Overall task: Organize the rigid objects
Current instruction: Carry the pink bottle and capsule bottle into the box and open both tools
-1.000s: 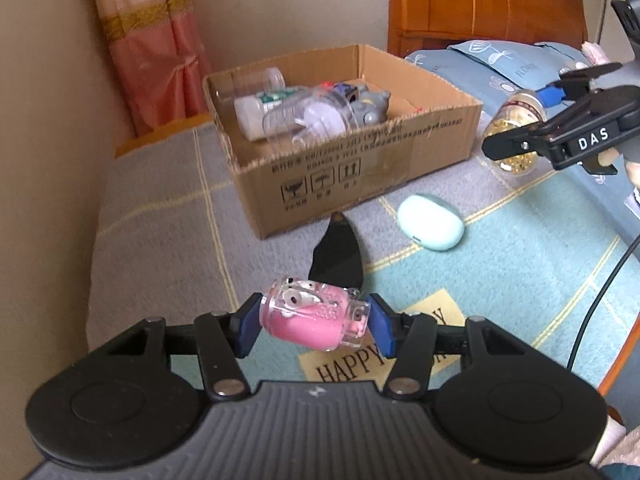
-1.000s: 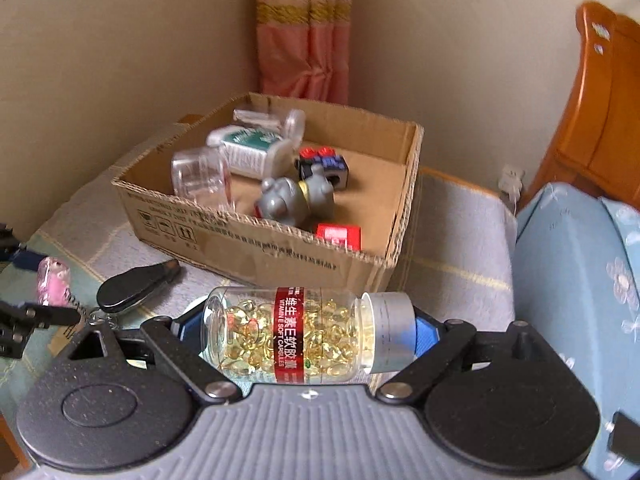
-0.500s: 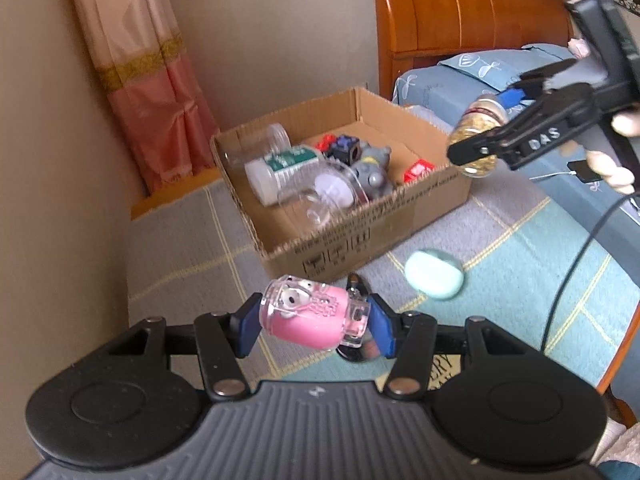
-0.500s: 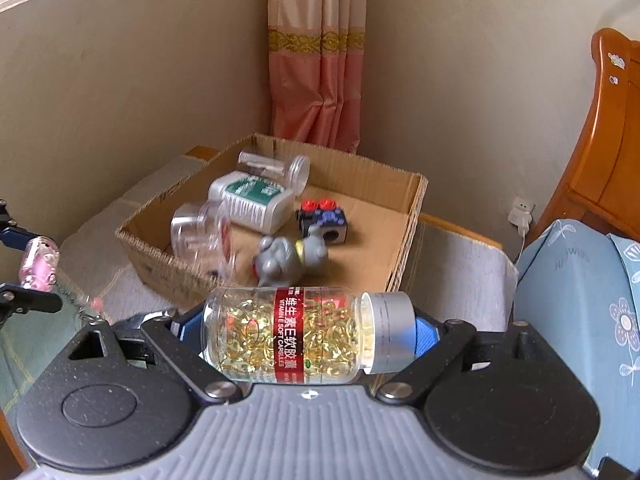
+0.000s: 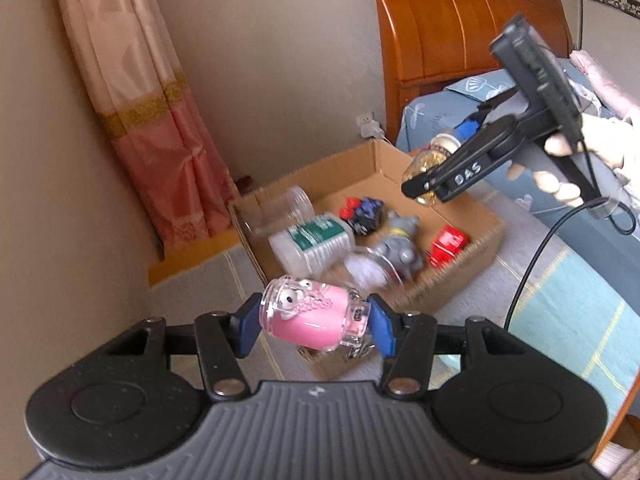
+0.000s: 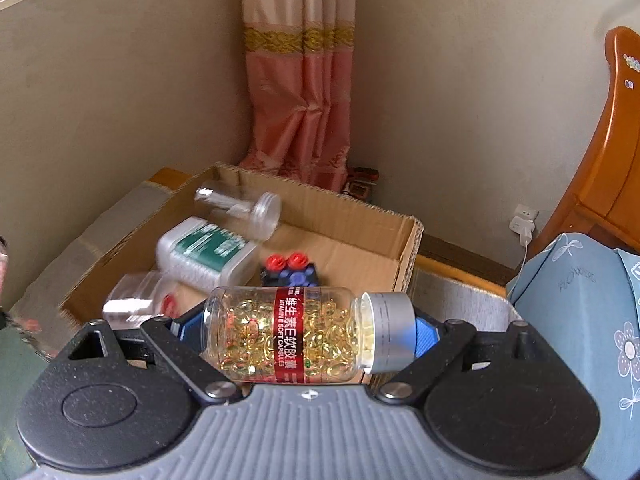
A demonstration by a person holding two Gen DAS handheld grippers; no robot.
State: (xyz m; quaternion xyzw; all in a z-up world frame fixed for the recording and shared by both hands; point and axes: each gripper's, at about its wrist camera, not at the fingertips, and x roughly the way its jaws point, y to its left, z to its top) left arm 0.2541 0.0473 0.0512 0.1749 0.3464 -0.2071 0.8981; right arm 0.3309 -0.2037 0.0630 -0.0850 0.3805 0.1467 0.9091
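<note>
My left gripper [image 5: 312, 320] is shut on a small pink bottle with a cartoon face [image 5: 308, 318], held in the air over the near corner of the open cardboard box [image 5: 472, 258]. My right gripper [image 6: 304, 334] is shut on a clear capsule bottle with a red label and silver cap [image 6: 304, 334], held above the box [image 6: 408, 248]. In the left wrist view the right gripper [image 5: 436, 178] hangs over the box's far right side with the capsule bottle [image 5: 426, 158].
The box holds a white jar with a green label [image 5: 312, 240], clear jars [image 6: 240, 208], a grey toy [image 5: 398, 244], a red item [image 5: 448, 242] and a dark block with red knobs [image 6: 290, 270]. Walls, a pink curtain [image 6: 300, 120] and a wooden headboard [image 5: 460, 32] stand behind.
Both grippers have risen and moved toward the box, each still holding its bottle. The mint case and black item on the blanket have left the left wrist view.
</note>
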